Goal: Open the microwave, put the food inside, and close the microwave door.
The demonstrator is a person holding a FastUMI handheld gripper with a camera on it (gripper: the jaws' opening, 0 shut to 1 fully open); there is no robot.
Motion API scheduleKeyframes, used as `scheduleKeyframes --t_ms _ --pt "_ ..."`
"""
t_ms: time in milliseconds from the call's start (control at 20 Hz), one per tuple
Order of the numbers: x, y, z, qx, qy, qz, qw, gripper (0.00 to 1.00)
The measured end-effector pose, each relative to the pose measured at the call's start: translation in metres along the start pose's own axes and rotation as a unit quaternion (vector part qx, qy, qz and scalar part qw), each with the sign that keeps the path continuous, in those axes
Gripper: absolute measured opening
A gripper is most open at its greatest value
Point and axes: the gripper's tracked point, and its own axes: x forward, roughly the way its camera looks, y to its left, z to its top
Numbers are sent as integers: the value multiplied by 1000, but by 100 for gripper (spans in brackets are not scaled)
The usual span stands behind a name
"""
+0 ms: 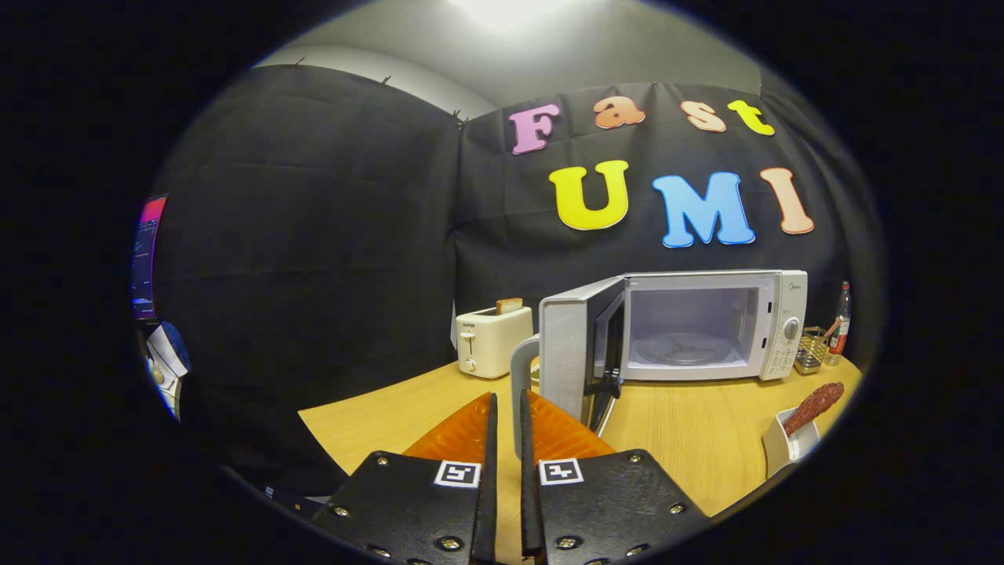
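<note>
Standing: microwave (706,326) at table's (690,439) back edge, door (576,357) swung open.
Gripper (506,408): fingers nearly together, possibly pinching door handle (519,392).
Sausage (813,406): cup (788,446), right edge.

The gripper (506,408) hangs over the wooden bench (690,439) with its fingers (471,428) drawn nearly together, only a narrow slot between them and nothing held. Just ahead of them, toward 1 o'clock, the white microwave (706,326) stands with its door (576,357) swung wide open and its handle (519,384) near the fingertips, the glass turntable (681,349) bare inside. A cream toaster (492,339) holding a slice of toast (509,305) sits at 12 o'clock, a sausage (814,406) in a white container (784,449) lies at 3 o'clock, and a bottle (842,322) beside a wire basket (810,351) stands right of the microwave.
</note>
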Motion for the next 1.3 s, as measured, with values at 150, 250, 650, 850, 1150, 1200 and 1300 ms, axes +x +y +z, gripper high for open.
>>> scheduleKeyframes --t_ms 150,250,650,850,1150,1200,1300 --pt "-20 -37 1 -2 11 11 1000 13" --pt "-33 -61 -1 4 18 15 1000 13" --pt "-88 -168 -9 68 17 -28 997 43" --pt "-106 -215 -17 53 15 -81 995 91" --pt "-129 -320 -21 61 -4 -205 977 92" --pt "-129 -331 -27 76 2 -210 975 92" --pt "-126 -357 -41 110 14 -222 969 92"
